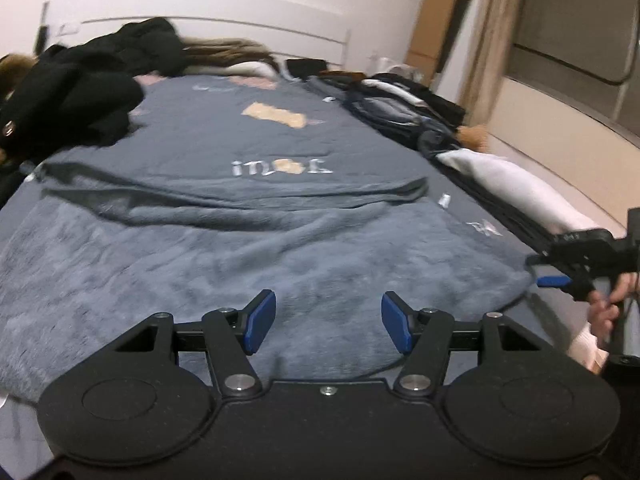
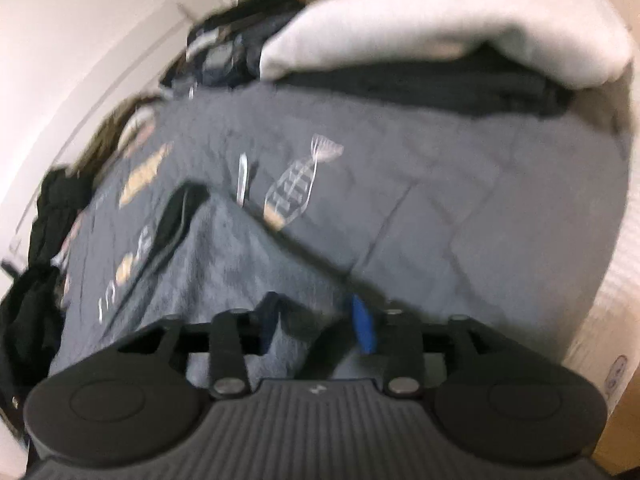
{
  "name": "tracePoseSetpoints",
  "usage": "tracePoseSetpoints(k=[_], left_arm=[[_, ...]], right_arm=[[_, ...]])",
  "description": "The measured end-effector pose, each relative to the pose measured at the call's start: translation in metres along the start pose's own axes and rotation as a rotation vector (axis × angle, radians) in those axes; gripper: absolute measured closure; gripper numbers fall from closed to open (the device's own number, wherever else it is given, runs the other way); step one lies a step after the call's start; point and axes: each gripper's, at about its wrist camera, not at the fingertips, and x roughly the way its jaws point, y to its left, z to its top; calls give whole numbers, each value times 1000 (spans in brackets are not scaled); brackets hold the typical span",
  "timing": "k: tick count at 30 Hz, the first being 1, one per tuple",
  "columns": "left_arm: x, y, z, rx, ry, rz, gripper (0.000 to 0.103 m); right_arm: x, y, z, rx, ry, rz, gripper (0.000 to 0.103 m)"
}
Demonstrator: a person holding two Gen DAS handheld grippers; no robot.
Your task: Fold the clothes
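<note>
A grey-blue fleece garment (image 1: 240, 264) lies spread flat on the bed, its far hem folded over in a dark ridge. My left gripper (image 1: 328, 322) hovers over its near edge, blue pads wide apart with nothing gripped. My right gripper (image 1: 556, 278) reaches in at the garment's right corner, held by a hand (image 1: 608, 304). In the right wrist view, which is blurred, the right gripper (image 2: 318, 324) has its pads apart, and the fleece garment's (image 2: 240, 248) corner lies under and between them without being pinched.
The bed cover (image 1: 280, 140) is grey-blue with printed letters and patches. Black clothes (image 1: 80, 92) are heaped at the far left. Dark folded clothes (image 1: 400, 108) and a white pillow (image 1: 512, 188) line the right side. Behind the bed are a headboard and wall.
</note>
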Motion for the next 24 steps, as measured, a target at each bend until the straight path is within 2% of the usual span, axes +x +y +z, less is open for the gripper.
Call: tracePoseSetpoints(k=[4, 7, 9, 11, 16, 24], left_arm=[[1, -13, -2, 40, 4, 7, 45], [-1, -20, -1, 53, -3, 2, 45], [-4, -23, -1, 63, -11, 3, 45], [-6, -25, 0, 63, -17, 1, 45], [-7, -25, 1, 52, -17, -12, 45], [-7, -30, -2, 66, -11, -39, 45]], right_arm=[[3, -8, -6, 82, 22, 60, 57], [2, -4, -11, 90, 30, 61, 55], [-2, 4, -11, 63, 44, 107, 52], [-6, 9, -13, 36, 50, 98, 50], [-10, 7, -10, 94, 101, 139, 46], [9, 3, -21, 69, 134, 84, 44]])
